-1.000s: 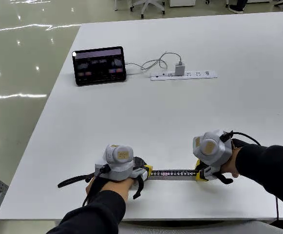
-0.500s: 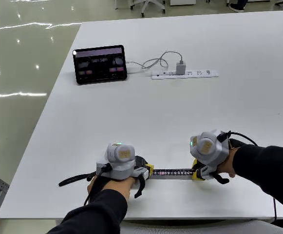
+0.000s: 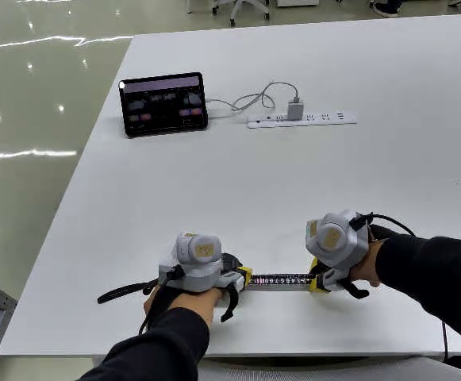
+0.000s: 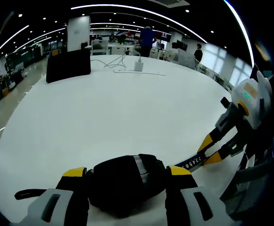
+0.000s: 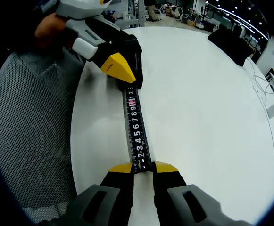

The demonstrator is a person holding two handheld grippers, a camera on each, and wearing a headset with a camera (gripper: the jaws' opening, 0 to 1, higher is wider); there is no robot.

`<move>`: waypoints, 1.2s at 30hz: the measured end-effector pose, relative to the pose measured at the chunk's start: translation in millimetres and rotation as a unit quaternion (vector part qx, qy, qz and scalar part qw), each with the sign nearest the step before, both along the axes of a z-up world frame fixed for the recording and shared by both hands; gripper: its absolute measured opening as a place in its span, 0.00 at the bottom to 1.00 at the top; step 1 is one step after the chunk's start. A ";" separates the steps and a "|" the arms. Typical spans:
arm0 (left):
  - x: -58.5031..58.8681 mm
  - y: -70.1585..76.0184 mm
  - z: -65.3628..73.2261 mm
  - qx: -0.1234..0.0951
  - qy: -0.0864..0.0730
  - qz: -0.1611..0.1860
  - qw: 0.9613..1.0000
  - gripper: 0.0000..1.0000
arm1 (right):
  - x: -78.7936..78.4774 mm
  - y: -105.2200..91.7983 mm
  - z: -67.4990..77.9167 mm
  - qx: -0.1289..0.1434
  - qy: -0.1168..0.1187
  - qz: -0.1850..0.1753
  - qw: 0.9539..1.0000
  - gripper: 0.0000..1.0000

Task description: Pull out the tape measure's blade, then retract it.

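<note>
A black tape measure case (image 4: pixel 125 181) sits clamped between the yellow-tipped fingers of my left gripper (image 3: pixel 232 279), low on the white table near its front edge. Its blade (image 3: pixel 282 280), printed with numbers, runs flat along the table to the right. My right gripper (image 3: pixel 316 285) is shut on the blade's end (image 5: pixel 141 165). In the right gripper view the blade (image 5: pixel 135 129) stretches up to the case (image 5: pixel 129 52) held by the other gripper. About a dozen centimetre marks show.
A dark tablet (image 3: pixel 163 104) stands at the back left of the table (image 3: pixel 293 182). A white power strip (image 3: pixel 301 119) with a charger and cable lies behind centre. A mesh chair (image 5: pixel 33 127) is below the table's front edge.
My right gripper has moved left toward the case with the blade end, so the exposed blade is a little shorter. The left gripper has stayed put.
</note>
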State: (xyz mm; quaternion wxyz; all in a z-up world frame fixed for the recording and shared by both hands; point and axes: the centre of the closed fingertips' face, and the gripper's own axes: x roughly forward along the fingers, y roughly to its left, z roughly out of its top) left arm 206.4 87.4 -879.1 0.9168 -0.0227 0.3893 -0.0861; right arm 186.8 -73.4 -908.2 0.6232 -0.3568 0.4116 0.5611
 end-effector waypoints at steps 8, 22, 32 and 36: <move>-0.1 -0.1 0.2 0.001 -0.001 0.000 1.000 0.62 | -0.6 4.9 -0.5 0.003 -0.003 0.003 1.000 0.11; 0.8 0.3 -1.2 0.000 -0.001 0.000 1.000 0.62 | -2.4 13.6 -1.0 0.008 -0.002 0.007 1.000 0.11; 0.7 0.3 -1.2 0.000 0.000 -0.001 1.000 0.62 | -3.0 18.3 -0.5 0.012 -0.002 0.012 1.000 0.11; 0.7 0.4 -1.3 0.000 0.000 0.000 1.000 0.62 | -3.3 20.0 -0.5 0.011 -0.002 0.019 1.000 0.11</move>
